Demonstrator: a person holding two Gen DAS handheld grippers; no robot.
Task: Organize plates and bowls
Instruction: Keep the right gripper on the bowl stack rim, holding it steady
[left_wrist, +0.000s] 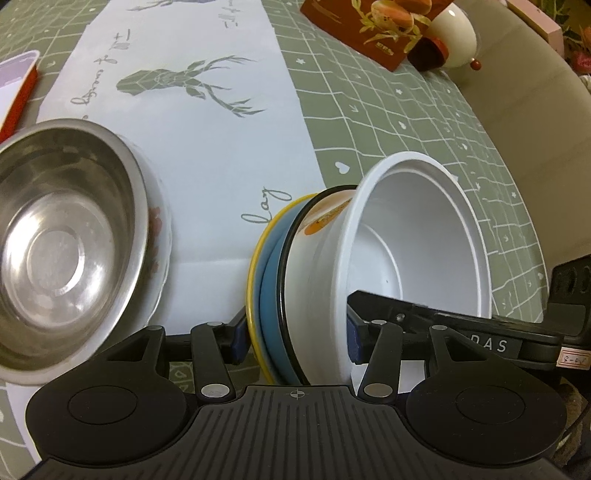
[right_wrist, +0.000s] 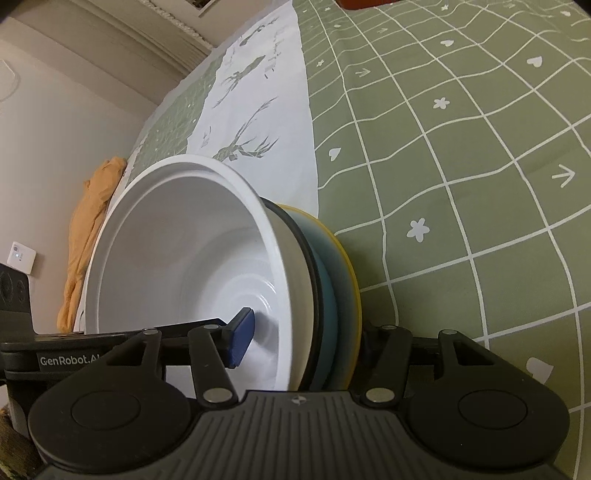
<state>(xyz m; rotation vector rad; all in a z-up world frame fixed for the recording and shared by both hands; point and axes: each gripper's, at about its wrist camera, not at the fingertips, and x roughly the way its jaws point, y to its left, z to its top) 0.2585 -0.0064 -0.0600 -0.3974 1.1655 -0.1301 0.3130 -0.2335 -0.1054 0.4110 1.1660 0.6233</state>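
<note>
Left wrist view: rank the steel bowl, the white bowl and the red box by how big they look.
1. steel bowl, though it is nearest the camera
2. white bowl
3. red box, far off and cut by the frame edge

At the left of my left-wrist view, I'm seeing a round polished steel bowl (left_wrist: 62, 236) gleaming; the smooth white plastic-looking bowl (left_wrist: 417, 236) at centre is showing a matt sheen, and the green checked tablecloth (left_wrist: 406, 122) is looking soft and dull.

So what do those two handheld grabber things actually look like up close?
Both are matte black plastic: a ribbed base, two round discs, silver-riveted linkage arms and blue fingertip pads. The left gripper and the right gripper look alike. White lettering on the left one's side reads GenRobot.
</note>
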